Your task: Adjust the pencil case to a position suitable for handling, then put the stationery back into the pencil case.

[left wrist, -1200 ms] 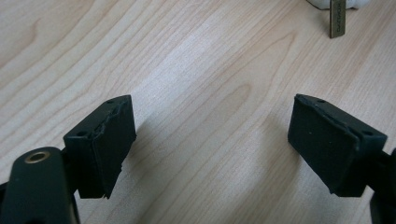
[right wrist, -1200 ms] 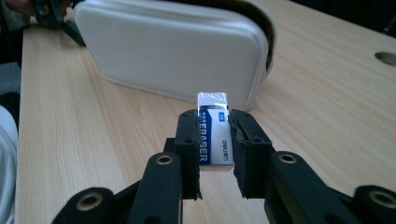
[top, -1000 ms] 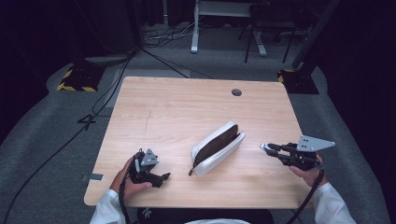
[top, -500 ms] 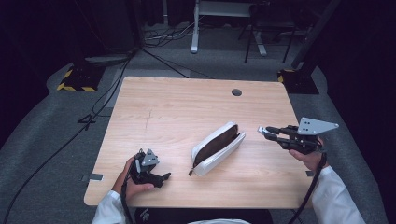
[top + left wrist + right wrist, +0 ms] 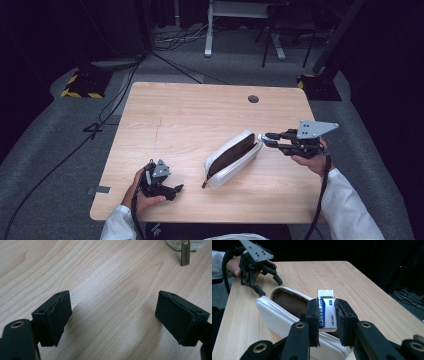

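Eraser (image 5: 326, 311) is sitting clamped between the pads of the right tongs (image 5: 262, 139), pinched across its flat faces down near the bottom, with the shiny wrapped top poking up free. It's hovering right at the far end of the open white pencil pouch (image 5: 233, 158). I'd guess it's light and a bit rubbery, so a gentle squeeze is plenty, but that glossy sleeve looks slippery, so gripping low on the paper band seems the safe spot. The pouch looks soft and floppy, with its mouth gaping to show a brown mesh lining. The left tongs (image 5: 174, 190) rest on the desk (image 5: 200, 115) with jaws spread wide on nothing, near the pouch's brass zipper pull (image 5: 185, 253).
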### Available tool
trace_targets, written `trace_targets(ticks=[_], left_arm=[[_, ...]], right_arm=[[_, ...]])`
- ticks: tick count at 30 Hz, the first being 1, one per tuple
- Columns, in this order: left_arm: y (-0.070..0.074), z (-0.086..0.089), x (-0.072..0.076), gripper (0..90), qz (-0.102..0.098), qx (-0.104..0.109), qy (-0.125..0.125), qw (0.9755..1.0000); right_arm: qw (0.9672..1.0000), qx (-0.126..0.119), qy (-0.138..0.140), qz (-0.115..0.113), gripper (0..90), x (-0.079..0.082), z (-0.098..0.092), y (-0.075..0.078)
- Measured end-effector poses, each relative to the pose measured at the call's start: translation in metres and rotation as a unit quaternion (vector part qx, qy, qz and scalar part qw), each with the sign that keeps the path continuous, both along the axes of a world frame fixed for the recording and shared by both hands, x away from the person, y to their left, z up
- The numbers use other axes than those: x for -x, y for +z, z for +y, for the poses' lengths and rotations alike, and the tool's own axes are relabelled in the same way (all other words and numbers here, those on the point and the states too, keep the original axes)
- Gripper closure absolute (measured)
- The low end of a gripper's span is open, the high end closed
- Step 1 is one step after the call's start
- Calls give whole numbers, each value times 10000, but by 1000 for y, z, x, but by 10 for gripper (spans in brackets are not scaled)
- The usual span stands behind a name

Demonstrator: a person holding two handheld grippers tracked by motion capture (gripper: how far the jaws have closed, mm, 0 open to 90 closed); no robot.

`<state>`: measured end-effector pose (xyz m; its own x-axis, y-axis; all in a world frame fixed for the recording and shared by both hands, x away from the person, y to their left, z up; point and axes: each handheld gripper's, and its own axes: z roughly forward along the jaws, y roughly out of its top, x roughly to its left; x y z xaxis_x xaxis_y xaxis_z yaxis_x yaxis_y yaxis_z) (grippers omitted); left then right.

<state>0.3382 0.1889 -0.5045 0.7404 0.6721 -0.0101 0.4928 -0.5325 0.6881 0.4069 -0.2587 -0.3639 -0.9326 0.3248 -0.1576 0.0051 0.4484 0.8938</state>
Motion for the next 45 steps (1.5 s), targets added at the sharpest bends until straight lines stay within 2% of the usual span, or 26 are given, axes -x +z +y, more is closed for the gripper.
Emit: trace_targets(ticks=[6, 14, 28, 33, 34, 36, 45], left_arm=[[0, 1, 2, 147, 10, 25, 32, 10000], [0, 1, 3, 148, 11, 19, 37, 10000], [0, 1, 5, 149, -10, 11, 73, 10000], [0, 1, 5, 152, -5, 18, 71, 10000], [0, 1, 5, 152, -5, 18, 71, 10000], [0, 1, 5, 152, -9, 19, 68, 10000], [0, 1, 6, 152, 4, 31, 69, 10000]], right_arm=[[9994, 178, 289, -7, 736, -3, 19, -2], [9980, 296, 563, 43, 735, -7, 32, -7], [9931, 720, 924, 49, 735, -3, 52, -9], [9913, 774, 1050, 156, 734, -5, 59, -13], [9913, 774, 1050, 156, 734, -5, 59, -13], [9900, 922, 1052, 198, 734, -7, 64, -18], [9905, 946, 956, 273, 733, -15, 66, -25]])
